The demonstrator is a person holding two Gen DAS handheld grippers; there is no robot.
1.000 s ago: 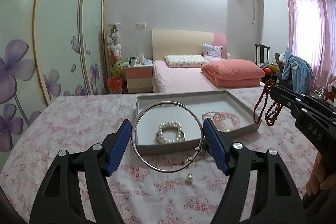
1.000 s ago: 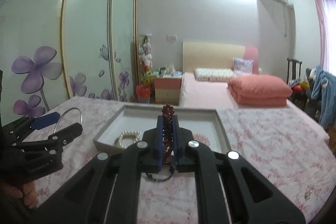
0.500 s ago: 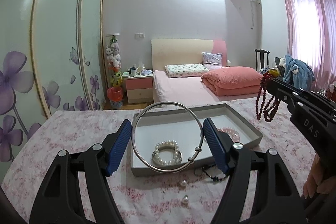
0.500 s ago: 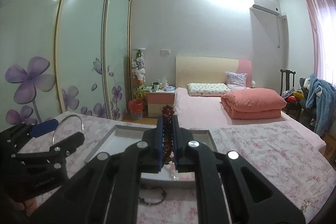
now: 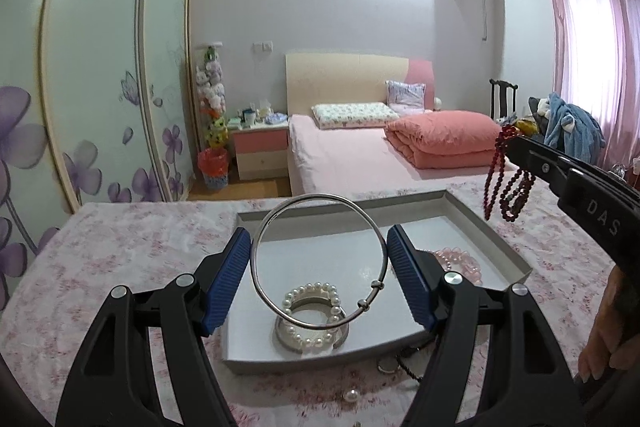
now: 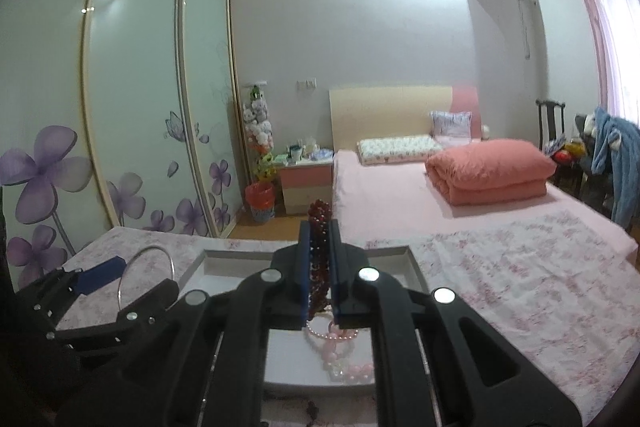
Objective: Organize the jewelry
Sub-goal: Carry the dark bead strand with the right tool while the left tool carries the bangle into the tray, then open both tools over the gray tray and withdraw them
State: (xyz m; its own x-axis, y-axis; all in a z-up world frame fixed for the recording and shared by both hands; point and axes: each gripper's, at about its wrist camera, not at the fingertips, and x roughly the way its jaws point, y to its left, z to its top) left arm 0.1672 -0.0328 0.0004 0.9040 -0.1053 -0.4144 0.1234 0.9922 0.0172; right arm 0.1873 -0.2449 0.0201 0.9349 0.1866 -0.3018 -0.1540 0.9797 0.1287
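Observation:
My left gripper [image 5: 320,259] is shut on a thin silver bangle [image 5: 280,215], held upright above the near part of a grey tray [image 5: 496,239]. In the tray lie a pearl bracelet [image 5: 312,311] on a silver ring and a pink bead bracelet [image 5: 460,261]. My right gripper [image 6: 320,255] is shut on a dark red bead necklace [image 6: 319,215], which hangs in loops [image 5: 506,187] above the tray's right edge. The pink bracelet also shows in the right wrist view [image 6: 340,347], below the fingers.
The tray rests on a pink floral cloth [image 5: 120,251]. Loose pearls [image 5: 352,395] and a dark cord piece [image 5: 404,363] lie on the cloth in front of the tray. A bed [image 5: 360,155] and wardrobe doors [image 5: 100,87] stand beyond.
Both grippers rose and moved in over the tray, each still holding its piece. The tray now sits lower and closer in both views.

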